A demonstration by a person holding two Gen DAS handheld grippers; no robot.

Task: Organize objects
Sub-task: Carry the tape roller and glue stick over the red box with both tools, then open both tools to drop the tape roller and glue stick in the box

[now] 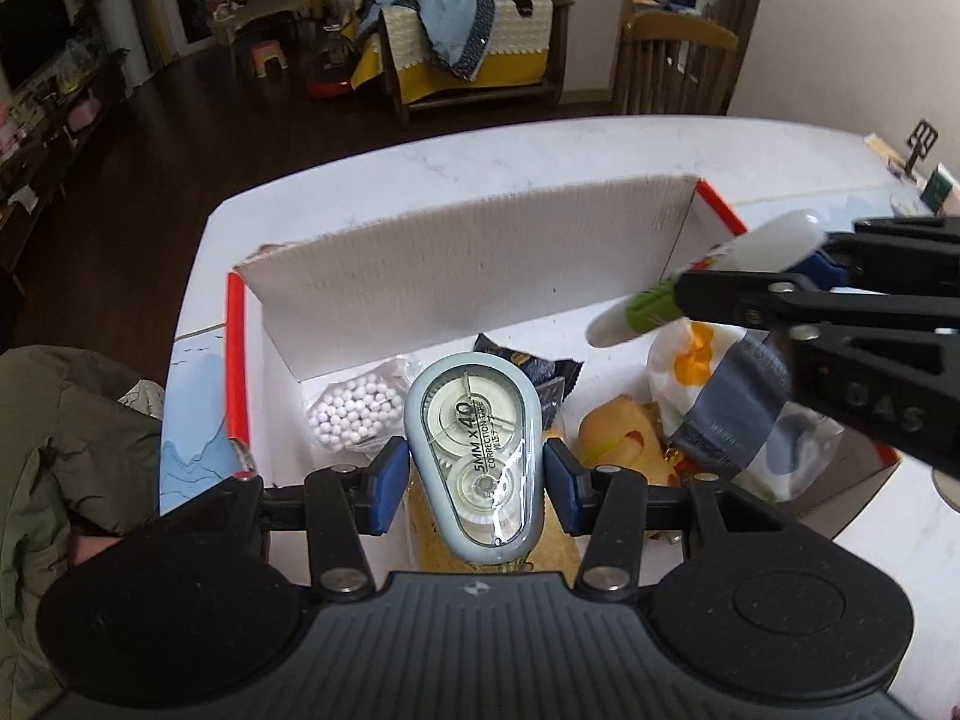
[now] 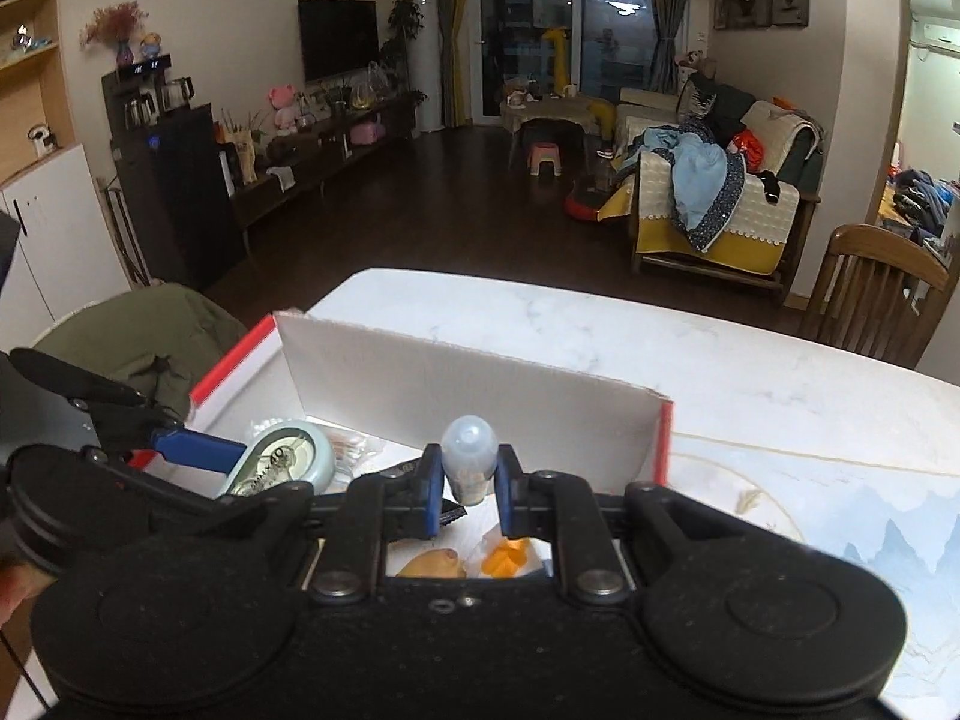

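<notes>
Left wrist view: the left claw [image 1: 474,474] grips a correction tape dispenser [image 1: 474,450] between its blue pads [image 1: 387,483], one pad pressed to each flank, the rounded nose of the dispenser pointing away from the camera over the interior of an open cardboard box [image 1: 480,276]. The box stands on a white marbled desk [image 1: 540,144]; its far wall rises upright, its left rim [image 1: 235,360] and far right corner carry red edging, and bare desk surface lies between the far wall and the rounded far edge of the desk. Inside the box, from left to right, lie a bag of white beads [image 1: 354,408], a dark snack packet [image 1: 540,366], a yellow-brown item [image 1: 618,432] and a patterned pouch [image 1: 720,396] of white, orange and grey; a strip of uncovered box floor remains along the far wall. The right claw [image 1: 774,276] enters from the right above the pouch, closed on a small white tube [image 1: 708,276] with a green band, the tube slanting down toward the middle of the box. Right wrist view: the right claw [image 2: 470,480] holds the small white tube [image 2: 470,456], its rounded end projecting forward between the pads, just short of the far wall of the box [image 2: 480,390]. The left claw [image 2: 240,468] with the correction tape dispenser [image 2: 282,462] appears at left, over the left part of the box. The desk [image 2: 720,360] extends open beyond and to the right of the box, toward a wooden chair [image 2: 882,294] at its far right edge.
</notes>
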